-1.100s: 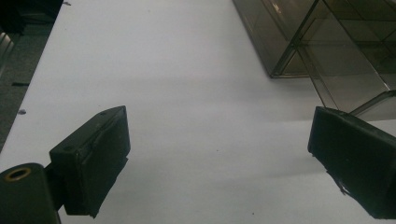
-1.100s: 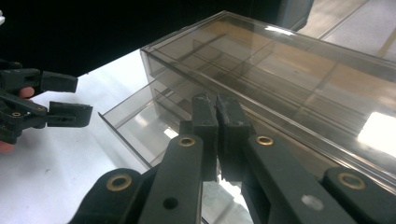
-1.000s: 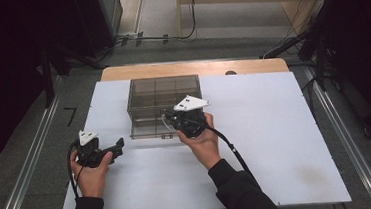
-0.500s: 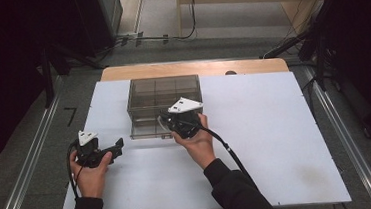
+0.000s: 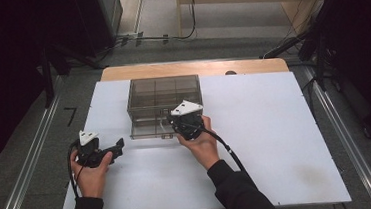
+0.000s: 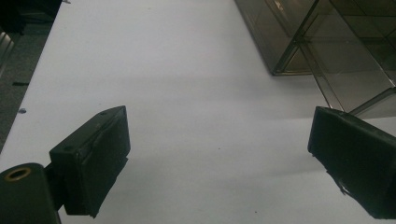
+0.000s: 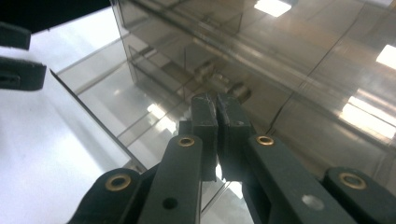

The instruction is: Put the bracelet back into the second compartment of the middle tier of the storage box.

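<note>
Two hand-held grippers work at a smoked clear plastic drawer box on a white surface.

Nearest, and well to the left of the box, the left gripper [image 5: 118, 145] rests low over the surface [image 5: 277, 142], its fingers [image 6: 93, 163] spread wide with nothing between them. At the box's front edge, the right gripper [image 7: 216, 109] has its fingers pressed together, pinching what looks like a thin clear handle; the grip itself is hard to make out. Behind it stands the drawer box [image 5: 162, 93], its bottom drawer [image 5: 148, 129] pulled partly out toward the person.
</note>
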